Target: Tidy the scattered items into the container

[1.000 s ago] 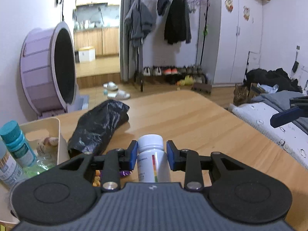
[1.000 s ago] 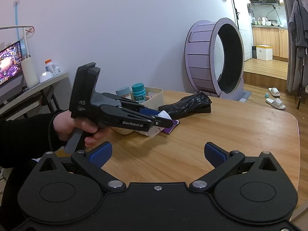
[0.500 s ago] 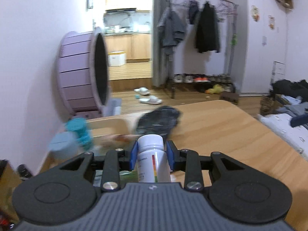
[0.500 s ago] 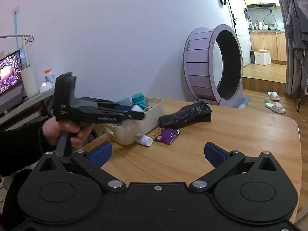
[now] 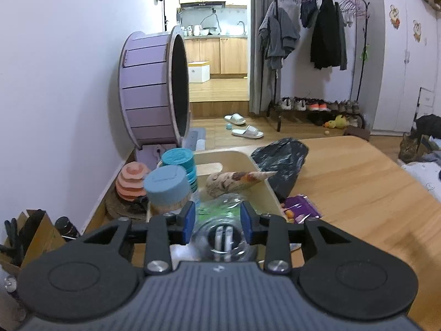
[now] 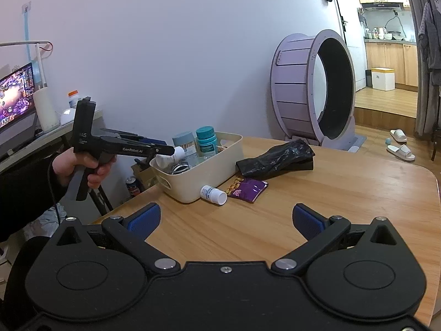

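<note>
My left gripper (image 5: 217, 218) hangs over the near end of the cream bin (image 5: 259, 184), and its jaws are opening with nothing pressed between the blue pads. In the right wrist view a white pill bottle (image 6: 171, 157) tilts just under the left gripper's (image 6: 168, 150) tip, at the cream bin's (image 6: 209, 171) rim. A second white bottle (image 6: 213, 193) lies on the table beside the bin, next to a purple snack packet (image 6: 249, 187). A black plastic bag (image 6: 275, 157) lies further back. My right gripper (image 6: 224, 218) stands open over bare table.
The bin holds two teal-capped bottles (image 5: 168, 184), a spiral shell (image 5: 237, 180) and a clear jar. A purple cat wheel (image 6: 314, 91) stands behind the table. A desk with a monitor (image 6: 16, 96) is at the left. The table's left edge runs by the bin.
The left gripper carried the white bottle from over the table leftward to above the bin. The bottle has now left its pads. The right gripper stayed still.
</note>
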